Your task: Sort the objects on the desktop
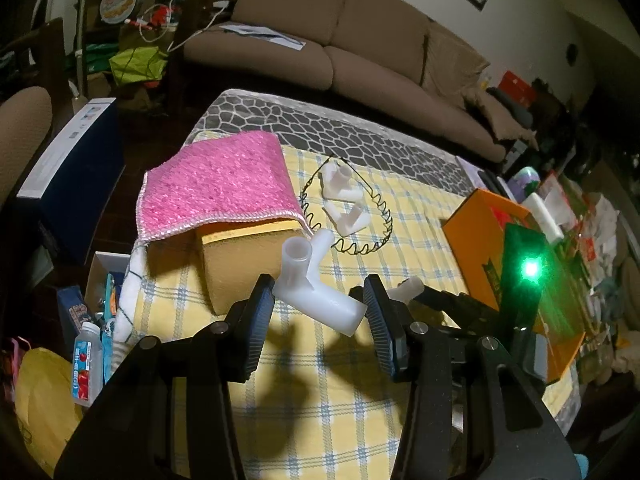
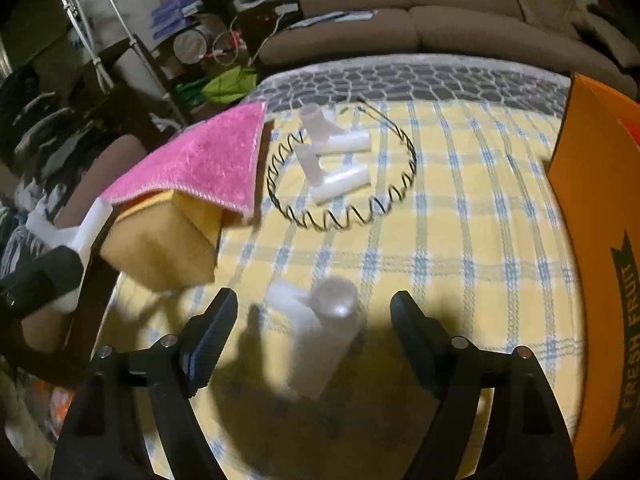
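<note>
In the left wrist view my left gripper (image 1: 318, 312) is shut on a white plastic pipe fitting (image 1: 316, 284), which is held above the yellow checked cloth (image 1: 320, 392). In the right wrist view my right gripper (image 2: 314, 328) is open. Another white fitting (image 2: 320, 332), blurred, sits between its jaws, and neither pad touches it. Farther back, two more white fittings (image 2: 336, 160) lie inside a black wire spiral ring (image 2: 344, 216). The left gripper's held fitting (image 2: 80, 232) shows at the left edge of the right wrist view.
A pink cloth (image 1: 216, 184) drapes over a yellow sponge block (image 1: 240, 264) at the left. An orange fruit box (image 2: 600, 220) stands along the right side. A brown sofa (image 1: 340, 40) lies beyond the table. Bottles and bags (image 1: 86, 360) crowd the floor at the left.
</note>
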`<state>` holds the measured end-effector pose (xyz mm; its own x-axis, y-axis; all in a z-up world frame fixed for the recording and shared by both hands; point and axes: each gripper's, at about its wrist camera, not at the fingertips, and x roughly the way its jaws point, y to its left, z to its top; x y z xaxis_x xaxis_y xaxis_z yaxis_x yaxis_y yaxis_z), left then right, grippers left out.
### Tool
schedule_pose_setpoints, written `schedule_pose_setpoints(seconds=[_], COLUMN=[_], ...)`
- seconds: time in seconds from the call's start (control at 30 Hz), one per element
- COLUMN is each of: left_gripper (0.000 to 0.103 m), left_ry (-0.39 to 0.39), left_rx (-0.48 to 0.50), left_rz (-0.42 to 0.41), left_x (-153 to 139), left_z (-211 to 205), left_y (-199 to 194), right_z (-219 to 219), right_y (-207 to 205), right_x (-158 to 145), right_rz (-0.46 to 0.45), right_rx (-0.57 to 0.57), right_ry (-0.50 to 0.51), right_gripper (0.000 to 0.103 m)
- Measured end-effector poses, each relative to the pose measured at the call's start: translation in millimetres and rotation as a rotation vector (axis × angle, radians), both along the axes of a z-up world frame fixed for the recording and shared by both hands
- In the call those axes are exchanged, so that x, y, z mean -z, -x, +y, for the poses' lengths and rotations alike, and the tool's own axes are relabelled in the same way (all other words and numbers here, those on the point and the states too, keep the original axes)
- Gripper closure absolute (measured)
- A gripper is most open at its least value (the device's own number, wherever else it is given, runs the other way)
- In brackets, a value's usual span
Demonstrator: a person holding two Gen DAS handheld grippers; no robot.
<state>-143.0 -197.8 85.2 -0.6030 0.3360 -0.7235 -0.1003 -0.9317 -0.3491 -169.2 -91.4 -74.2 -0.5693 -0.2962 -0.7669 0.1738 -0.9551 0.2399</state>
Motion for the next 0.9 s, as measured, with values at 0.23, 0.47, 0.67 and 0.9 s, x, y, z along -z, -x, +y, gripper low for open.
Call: schedule_pose_setpoints(seconds=[0.23,0.47,0.67,0.9], left_gripper=[0.060,0.060,0.060,0.060], left_ry=[-0.005,-0.011,-0.009,-0.021], left_rx=[0.004,0.024,0.054,0.067], left_rz=[-0.004,-0.005,0.002,0.007], left_x=[1,0,-5,-11], left_z=[0,12,28,38], left_y=[2,2,-1,-3], right_z=[-7,7,18,31], right_y=[6,1,-12,-28], right_x=[8,3,-11,-26], right_rz=[-0.008,-0.028,-0.031,-0.025], right_rx=[-0.030,-0.044,-0.078,-0.082], right_ry=[-0.079,-0.039,-0.015,0.013], right_gripper=[0.051,0.081,0.085,0.086])
